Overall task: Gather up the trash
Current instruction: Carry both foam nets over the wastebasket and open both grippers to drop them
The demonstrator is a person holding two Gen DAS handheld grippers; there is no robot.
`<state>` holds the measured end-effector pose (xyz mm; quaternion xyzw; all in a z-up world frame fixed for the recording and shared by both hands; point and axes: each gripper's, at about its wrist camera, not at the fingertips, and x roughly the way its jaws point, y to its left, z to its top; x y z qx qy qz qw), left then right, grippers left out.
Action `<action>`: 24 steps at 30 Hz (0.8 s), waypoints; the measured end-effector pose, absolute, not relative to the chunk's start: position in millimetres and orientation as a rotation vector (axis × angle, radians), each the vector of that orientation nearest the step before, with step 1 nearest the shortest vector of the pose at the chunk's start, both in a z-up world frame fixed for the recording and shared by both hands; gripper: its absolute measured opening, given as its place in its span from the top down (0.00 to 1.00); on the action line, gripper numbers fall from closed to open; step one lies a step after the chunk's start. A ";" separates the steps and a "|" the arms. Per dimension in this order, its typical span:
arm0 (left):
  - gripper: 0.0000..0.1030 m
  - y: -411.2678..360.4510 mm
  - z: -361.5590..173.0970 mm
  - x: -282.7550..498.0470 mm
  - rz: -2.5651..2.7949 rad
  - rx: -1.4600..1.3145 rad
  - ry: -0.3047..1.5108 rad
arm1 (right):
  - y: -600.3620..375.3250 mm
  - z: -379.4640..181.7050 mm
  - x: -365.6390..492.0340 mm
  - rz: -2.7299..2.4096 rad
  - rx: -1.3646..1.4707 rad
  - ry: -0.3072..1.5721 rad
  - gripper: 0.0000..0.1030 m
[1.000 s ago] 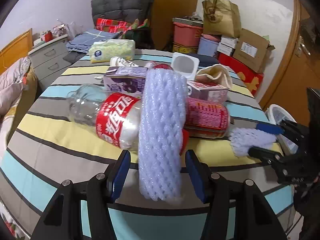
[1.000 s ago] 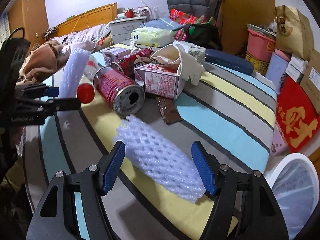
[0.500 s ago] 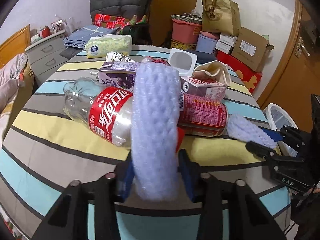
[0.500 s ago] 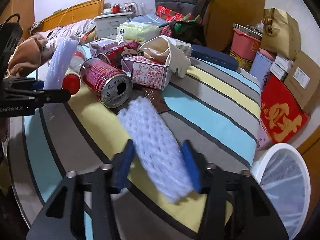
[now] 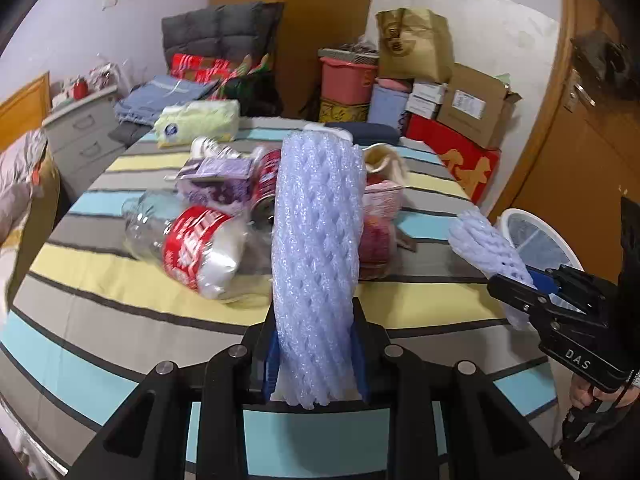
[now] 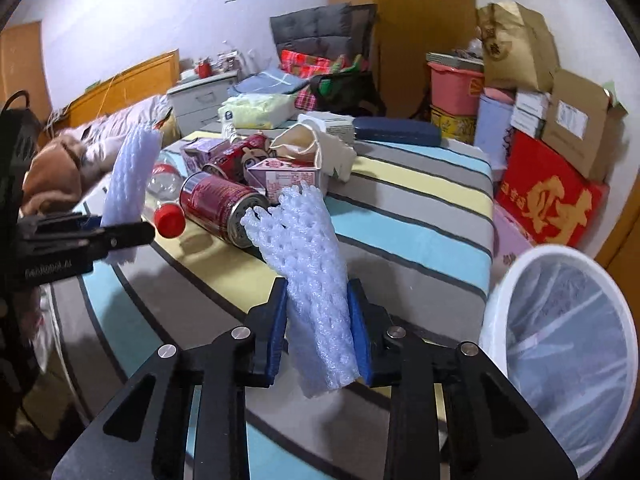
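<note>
A long white foam net sleeve [image 5: 316,240] stands upright between the blue pads of my left gripper [image 5: 316,360], which is shut on its lower end and holds it above the striped table [image 5: 100,292]. My right gripper [image 6: 318,328] has a second foam net [image 6: 308,248] between its pads; its jaws are closing and press on the net, which is lifted off the table. From the right wrist view the left gripper [image 6: 120,236] and its net [image 6: 128,176] show at the left. The left wrist view has the right gripper [image 5: 532,280] at the right.
More trash lies mid-table: a clear bottle with a red label [image 5: 192,248], a red can [image 6: 220,208], a pink carton [image 6: 288,180] and a purple carton [image 5: 220,184]. A white bin with a liner [image 6: 560,340] stands beside the table's right edge. Boxes crowd the far wall.
Both grippers have closed on their foam nets and raised them off the table. The left net now stands upright, and the right net has tilted up.
</note>
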<state>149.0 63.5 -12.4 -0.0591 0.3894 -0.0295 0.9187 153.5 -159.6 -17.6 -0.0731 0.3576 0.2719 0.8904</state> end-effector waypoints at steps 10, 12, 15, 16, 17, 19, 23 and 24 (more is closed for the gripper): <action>0.71 7.8 14.4 145.1 -0.163 -0.044 0.746 | -189.1 2.7 139.3 0.432 -0.045 0.669 0.70; 0.71 -5.9 19.3 145.0 -0.190 -0.027 0.731 | -200.1 6.8 137.1 0.388 -0.022 0.659 0.70; 0.71 -24.0 23.9 145.1 -0.233 -0.012 0.720 | -216.1 9.7 133.9 0.337 0.007 0.645 0.70; 0.71 -31.5 25.7 145.9 -0.250 -0.006 0.717 | -220.6 10.5 133.1 0.321 0.014 0.637 0.70; 0.71 -37.8 27.1 146.2 -0.263 0.001 0.714 | -226.1 11.2 132.1 0.310 0.026 0.634 0.70; 0.71 -51.8 30.6 148.6 -0.288 0.013 0.708 | -236.7 12.6 130.5 0.273 0.038 0.633 0.70; 0.71 -82.0 36.2 153.6 -0.342 0.046 0.697 | -261.7 16.3 128.8 0.194 0.070 0.620 0.70; 0.71 -89.7 37.1 155.6 -0.361 0.049 0.698 | -267.5 15.8 129.5 0.175 0.082 0.622 0.70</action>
